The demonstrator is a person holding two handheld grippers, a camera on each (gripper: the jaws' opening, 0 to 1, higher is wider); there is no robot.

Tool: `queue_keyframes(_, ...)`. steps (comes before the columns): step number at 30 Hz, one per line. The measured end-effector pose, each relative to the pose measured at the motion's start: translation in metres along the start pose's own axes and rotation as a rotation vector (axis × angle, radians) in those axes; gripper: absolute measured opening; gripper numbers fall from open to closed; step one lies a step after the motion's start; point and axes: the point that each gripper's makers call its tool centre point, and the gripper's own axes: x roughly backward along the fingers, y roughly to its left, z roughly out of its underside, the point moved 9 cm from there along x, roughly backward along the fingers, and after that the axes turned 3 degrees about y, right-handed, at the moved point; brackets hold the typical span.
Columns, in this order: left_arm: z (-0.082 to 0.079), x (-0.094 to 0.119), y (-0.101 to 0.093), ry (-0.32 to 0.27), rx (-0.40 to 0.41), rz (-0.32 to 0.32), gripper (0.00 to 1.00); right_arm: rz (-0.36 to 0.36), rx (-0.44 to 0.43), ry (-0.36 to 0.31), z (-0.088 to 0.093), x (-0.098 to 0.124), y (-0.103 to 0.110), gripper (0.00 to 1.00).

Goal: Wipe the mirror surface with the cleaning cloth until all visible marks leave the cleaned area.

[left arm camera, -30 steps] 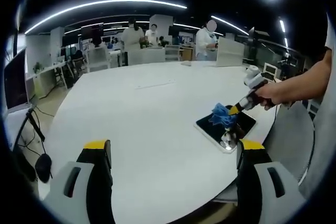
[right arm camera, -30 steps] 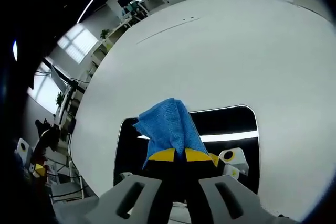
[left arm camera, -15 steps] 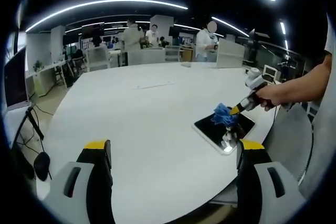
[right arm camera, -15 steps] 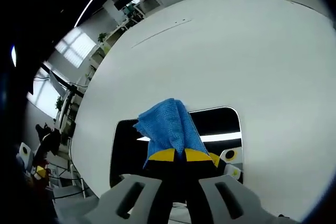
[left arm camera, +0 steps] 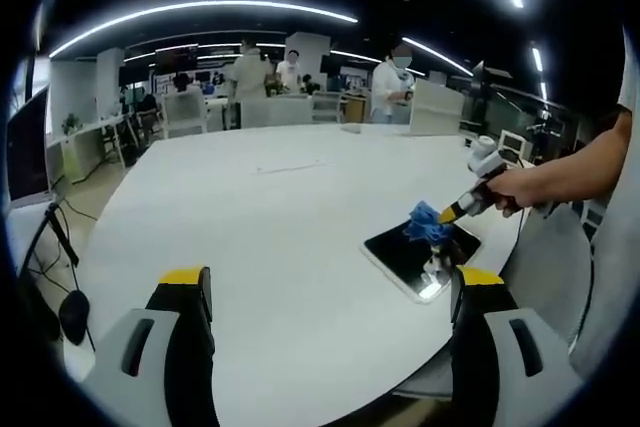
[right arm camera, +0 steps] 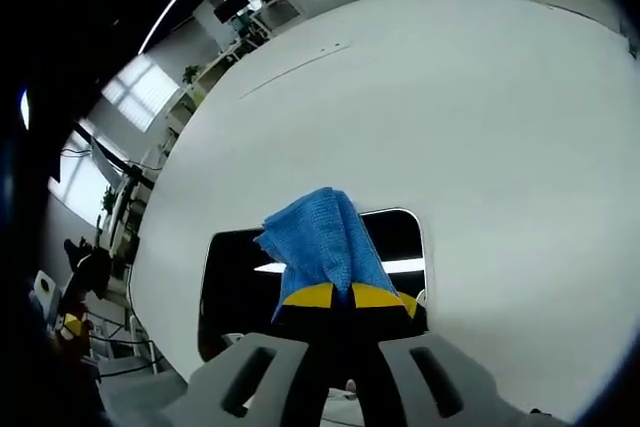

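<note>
The left gripper (left arm camera: 325,347) hangs unclenched and idle over the round white table (left arm camera: 240,217). Ahead, the right gripper (right arm camera: 334,297) pinches the crumpled blue cleaning cloth (right arm camera: 320,237), poised over the dark rounded rectangular mirror (right arm camera: 235,282) for wiping. Contact with the glass and any marks are indiscernible.

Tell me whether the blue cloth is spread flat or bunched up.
Bunched up. The blue cloth is pinched in the shut right claw and stands up in a crumpled peak over the mirror.
</note>
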Motion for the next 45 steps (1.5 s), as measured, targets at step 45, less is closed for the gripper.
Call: queue_keyframes(45,-0.009,-0.010,-0.022,0.013,0.008,-0.033,0.99,0.071,0.031,-0.021,0.004,0.020,-0.031,0.00)
